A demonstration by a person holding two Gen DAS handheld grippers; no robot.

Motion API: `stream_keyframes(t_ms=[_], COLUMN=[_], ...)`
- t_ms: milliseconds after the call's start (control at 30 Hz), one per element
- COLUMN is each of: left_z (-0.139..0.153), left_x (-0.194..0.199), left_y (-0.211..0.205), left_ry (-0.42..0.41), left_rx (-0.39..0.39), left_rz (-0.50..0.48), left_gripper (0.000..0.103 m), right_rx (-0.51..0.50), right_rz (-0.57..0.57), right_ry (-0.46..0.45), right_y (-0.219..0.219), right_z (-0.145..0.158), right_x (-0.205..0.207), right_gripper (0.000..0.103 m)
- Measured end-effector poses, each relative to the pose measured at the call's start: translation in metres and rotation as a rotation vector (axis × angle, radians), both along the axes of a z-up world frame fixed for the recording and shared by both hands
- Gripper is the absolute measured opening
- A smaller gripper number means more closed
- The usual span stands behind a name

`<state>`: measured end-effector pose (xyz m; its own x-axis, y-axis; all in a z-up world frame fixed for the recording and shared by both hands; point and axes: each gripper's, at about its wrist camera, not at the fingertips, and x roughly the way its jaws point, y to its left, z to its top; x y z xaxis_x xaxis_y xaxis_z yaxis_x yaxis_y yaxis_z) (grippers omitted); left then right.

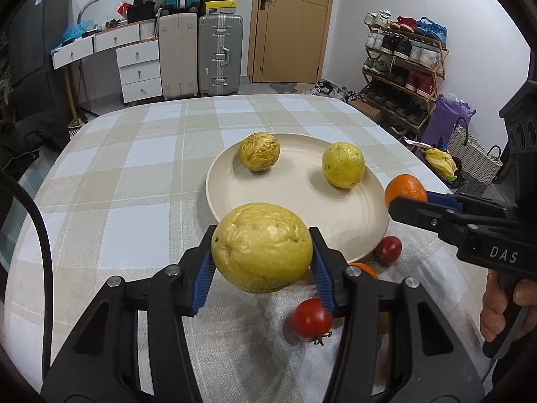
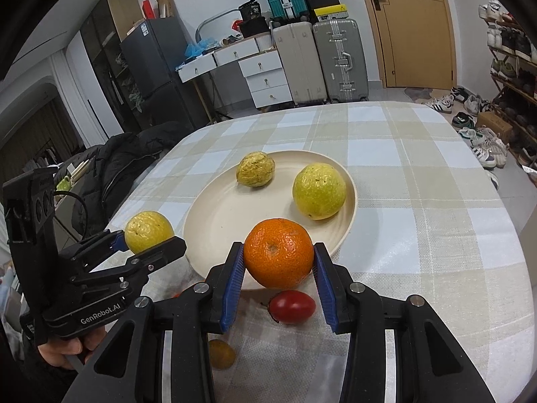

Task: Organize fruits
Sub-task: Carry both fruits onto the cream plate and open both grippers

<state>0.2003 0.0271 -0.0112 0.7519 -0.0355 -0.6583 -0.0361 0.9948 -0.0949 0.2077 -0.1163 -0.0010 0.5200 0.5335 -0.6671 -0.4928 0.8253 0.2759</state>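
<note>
While both hover near plate, left gripper clamped on wrinkly yellow fruit, right gripper clamped on orange. Two yellow fruits on plate, tomatoes on tablecloth nearer.

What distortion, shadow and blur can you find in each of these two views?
Left wrist view: fisheye bends the door, corners go black, soft shadows sit beside the fruits on the plate, everything sharp. Right wrist view: the table edge bulges, corners dark, the orange sharp.
</note>
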Motion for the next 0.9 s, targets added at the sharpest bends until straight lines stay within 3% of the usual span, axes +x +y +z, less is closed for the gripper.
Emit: stream_keyframes(t_ms=[533,900], left_z=[-0.012,-0.025], left_x=[0.030,0.047], left_y=[-0.034,-0.040], left_ry=[0.042,0.094], left_rx=[0.060,0.048], left_rz=[-0.081,-0.062], left_gripper=[0.049,0.049], right_rx=[-0.011,-0.007], right_rz=[-0.003,0.003], right_ry=[0.072,0.089], right_y=[0.011,0.010], right_z=[-0.015,-0.016], right_x=[0.027,0.032], right_gripper=[0.042,0.042])
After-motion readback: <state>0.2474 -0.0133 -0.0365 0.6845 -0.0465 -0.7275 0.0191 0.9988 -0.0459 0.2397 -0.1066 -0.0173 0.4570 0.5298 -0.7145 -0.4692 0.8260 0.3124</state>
